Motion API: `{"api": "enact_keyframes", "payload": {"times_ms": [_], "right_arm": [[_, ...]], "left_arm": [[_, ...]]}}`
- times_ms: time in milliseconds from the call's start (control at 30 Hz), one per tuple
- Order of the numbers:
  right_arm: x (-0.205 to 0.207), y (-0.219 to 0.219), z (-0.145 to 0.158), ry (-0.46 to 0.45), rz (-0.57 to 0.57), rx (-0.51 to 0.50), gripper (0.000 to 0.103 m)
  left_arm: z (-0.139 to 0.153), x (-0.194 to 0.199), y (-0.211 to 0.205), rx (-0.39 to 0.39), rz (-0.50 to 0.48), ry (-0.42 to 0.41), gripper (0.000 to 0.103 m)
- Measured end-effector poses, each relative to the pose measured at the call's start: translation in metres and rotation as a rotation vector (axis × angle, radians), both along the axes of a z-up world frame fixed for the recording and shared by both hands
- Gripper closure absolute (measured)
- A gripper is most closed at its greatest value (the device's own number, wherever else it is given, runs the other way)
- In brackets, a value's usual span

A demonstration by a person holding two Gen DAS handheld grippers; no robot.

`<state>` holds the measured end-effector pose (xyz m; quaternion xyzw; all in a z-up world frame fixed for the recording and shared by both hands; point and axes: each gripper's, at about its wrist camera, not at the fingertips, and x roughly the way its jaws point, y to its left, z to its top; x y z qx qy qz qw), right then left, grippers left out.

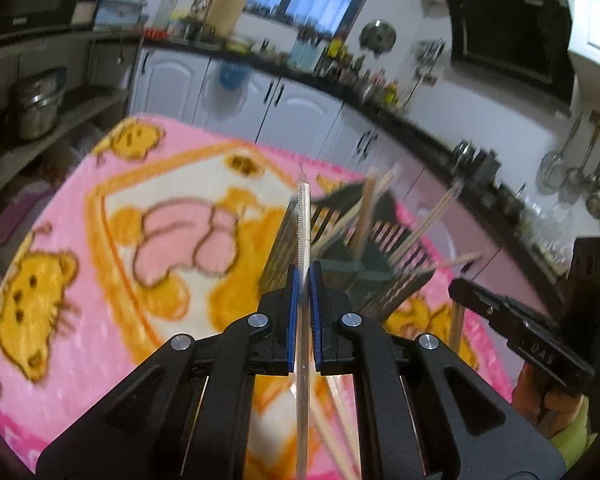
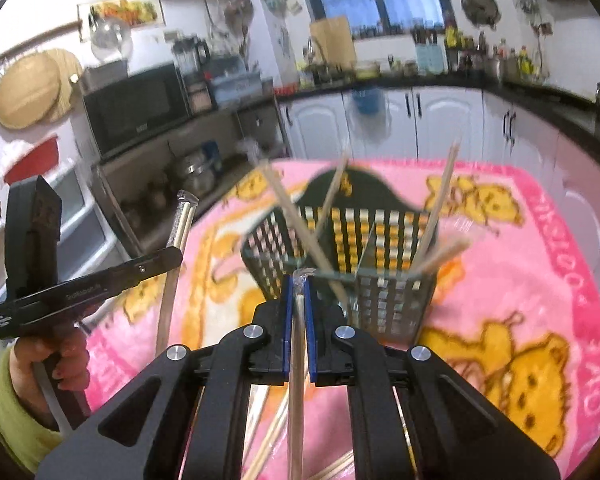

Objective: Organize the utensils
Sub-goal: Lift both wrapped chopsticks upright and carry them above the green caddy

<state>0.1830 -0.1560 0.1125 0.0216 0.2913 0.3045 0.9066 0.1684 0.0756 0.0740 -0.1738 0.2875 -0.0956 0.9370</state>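
A dark slatted utensil basket (image 1: 352, 256) (image 2: 352, 248) stands on the pink blanket and holds several wooden chopsticks (image 2: 440, 208) leaning outward. My left gripper (image 1: 305, 280) is shut on a wrapped pair of chopsticks (image 1: 303, 216) that points up, just left of the basket. It also shows in the right wrist view (image 2: 180, 236), held at the left. My right gripper (image 2: 297, 292) is shut on another wrapped pair of chopsticks (image 2: 296, 380), its tip at the basket's near rim. The right gripper shows at the right edge of the left wrist view (image 1: 456, 286).
The pink cartoon blanket (image 1: 100, 240) (image 2: 540, 280) covers the table. More loose chopsticks (image 2: 268, 436) lie under my grippers. Shelves with metal pots (image 1: 36, 108) stand to the left. Kitchen counters and white cabinets (image 2: 440, 120) run behind.
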Motion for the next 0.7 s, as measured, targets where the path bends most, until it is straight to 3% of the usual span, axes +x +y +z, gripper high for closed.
{"api": "enact_keyframes", "payload": {"times_ms": [367,700], "right_arm": [[-0.004,-0.023,0.063,-0.196,-0.066,0.094,0.097],[0.02,-0.032,0.104,-0.323,-0.131,0.167,0.097]], "left_arm": [[0.074,0.017,-0.014,0.021,0.075,-0.214,0.1],[0.109,0.045,-0.034,0.087,0.125,-0.324,0.1]]}}
